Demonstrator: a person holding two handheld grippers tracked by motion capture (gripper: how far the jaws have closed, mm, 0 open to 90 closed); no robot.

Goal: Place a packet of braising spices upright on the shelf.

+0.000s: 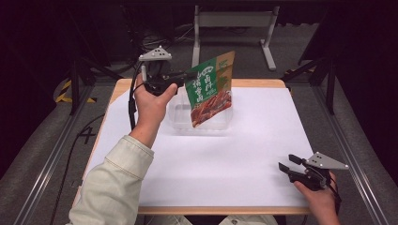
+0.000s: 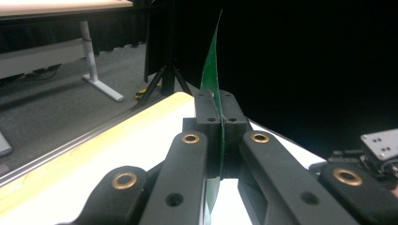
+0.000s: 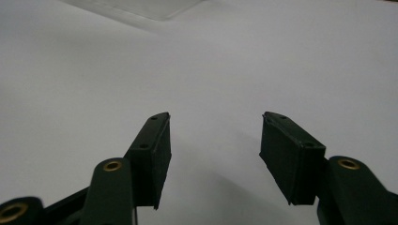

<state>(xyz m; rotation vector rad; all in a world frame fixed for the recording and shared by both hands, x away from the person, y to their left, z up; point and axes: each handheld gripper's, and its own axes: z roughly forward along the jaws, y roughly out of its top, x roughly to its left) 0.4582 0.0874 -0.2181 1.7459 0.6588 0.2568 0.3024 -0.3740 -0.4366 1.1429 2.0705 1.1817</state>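
Your left gripper (image 1: 184, 76) is clamped on the snack bag (image 1: 211, 89), which hangs tilted just above the clear tray (image 1: 177, 115) (far side of the table). Your right gripper (image 1: 290, 163), well right of the tray, gapes empty.

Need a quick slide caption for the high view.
Left gripper holds a snack pouch above a clear tray; right gripper open.

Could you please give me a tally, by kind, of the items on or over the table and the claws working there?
Green snack pouch, gripped at its edge by the left claw: 1
Clear plastic container on the white sheet: 1
Claws, the left one shut on the pouch and the right claw open and holding nothing: 2
Total: 4
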